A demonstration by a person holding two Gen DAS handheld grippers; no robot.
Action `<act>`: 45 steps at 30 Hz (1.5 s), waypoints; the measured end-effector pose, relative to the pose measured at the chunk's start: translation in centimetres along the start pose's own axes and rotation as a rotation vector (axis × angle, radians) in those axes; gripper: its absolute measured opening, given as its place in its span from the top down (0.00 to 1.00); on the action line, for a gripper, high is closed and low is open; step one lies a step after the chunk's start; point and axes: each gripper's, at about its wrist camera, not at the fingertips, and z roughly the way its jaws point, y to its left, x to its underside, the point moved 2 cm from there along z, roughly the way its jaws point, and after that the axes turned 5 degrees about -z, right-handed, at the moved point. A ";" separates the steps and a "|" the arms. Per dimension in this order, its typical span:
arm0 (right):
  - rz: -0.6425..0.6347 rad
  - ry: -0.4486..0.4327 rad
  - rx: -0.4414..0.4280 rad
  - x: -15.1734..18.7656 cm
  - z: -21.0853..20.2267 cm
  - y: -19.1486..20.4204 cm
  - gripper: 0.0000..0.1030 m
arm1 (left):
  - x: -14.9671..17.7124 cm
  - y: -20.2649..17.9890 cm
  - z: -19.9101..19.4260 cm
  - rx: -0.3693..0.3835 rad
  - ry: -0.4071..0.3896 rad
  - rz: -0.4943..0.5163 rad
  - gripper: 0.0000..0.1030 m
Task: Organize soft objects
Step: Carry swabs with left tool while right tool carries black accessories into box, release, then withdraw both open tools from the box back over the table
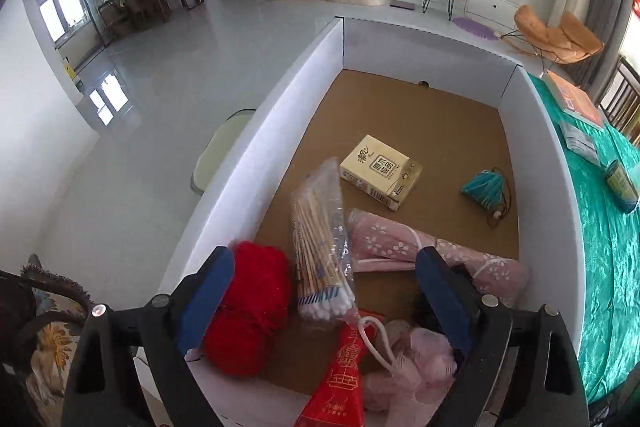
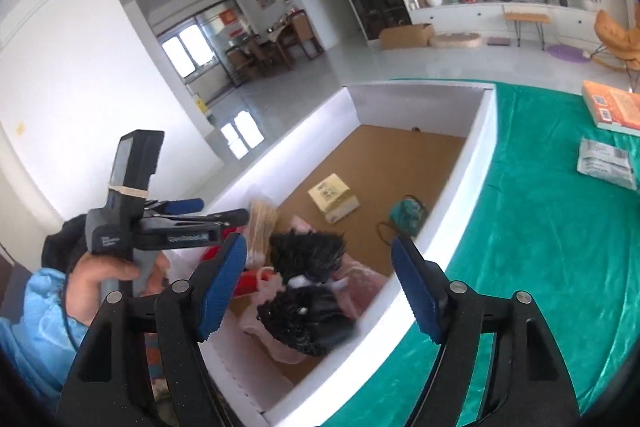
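A white-walled box [image 1: 280, 131] with a brown floor holds a red yarn ball [image 1: 248, 307], a bag of cotton swabs [image 1: 320, 247], a tissue pack [image 1: 380, 175], a teal pouch [image 1: 484, 187], a pink floral cloth [image 1: 400, 243], a pink mesh sponge [image 1: 420, 359] and a red packet [image 1: 340, 379]. My left gripper [image 1: 326, 301] hangs open over the near end, touching nothing. My right gripper [image 2: 320, 285] is open above the box [image 2: 452, 203]. A black fuzzy item [image 2: 308, 307], blurred, lies below its jaws on the pink cloth, clear of the pads. A hand holds the left gripper [image 2: 218, 210].
The box stands on a green tablecloth [image 2: 540, 247]. On the cloth to the right lie an orange book [image 2: 612, 107], a grey packet [image 2: 606, 163] and a can [image 1: 622, 187]. A pale chair seat [image 1: 220, 147] sits left of the box. A patterned cushion [image 1: 44, 347] is at the near left.
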 end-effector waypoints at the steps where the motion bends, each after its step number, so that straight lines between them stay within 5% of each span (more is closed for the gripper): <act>1: -0.002 -0.008 0.059 0.8 -0.5 -1.5 0.24 | -0.1 -0.8 -0.2 0.024 -0.014 -0.002 0.11; 5: -0.011 0.018 0.374 5.0 -2.5 -9.0 0.22 | -0.5 -6.4 -2.5 0.175 -0.068 0.041 0.11; 9: 0.096 0.090 0.623 10.9 -4.9 -16.6 0.22 | 0.3 -15.0 -5.4 0.315 -0.123 0.196 0.11; 15: 0.268 0.033 0.694 13.9 -9.9 -21.0 0.22 | 5.3 -28.1 -7.1 0.495 -0.085 0.407 0.05; 20: 0.296 0.046 0.746 13.9 -10.2 -22.0 0.22 | 9.5 -34.7 -4.4 0.516 -0.036 0.493 0.05; 32: 0.374 0.073 0.758 14.8 -10.1 -24.1 0.22 | 9.5 -34.9 5.5 0.360 0.032 0.354 0.06; 45: 0.417 0.090 0.743 15.6 -9.9 -24.5 0.22 | 9.2 -32.5 8.7 0.321 0.034 0.302 0.06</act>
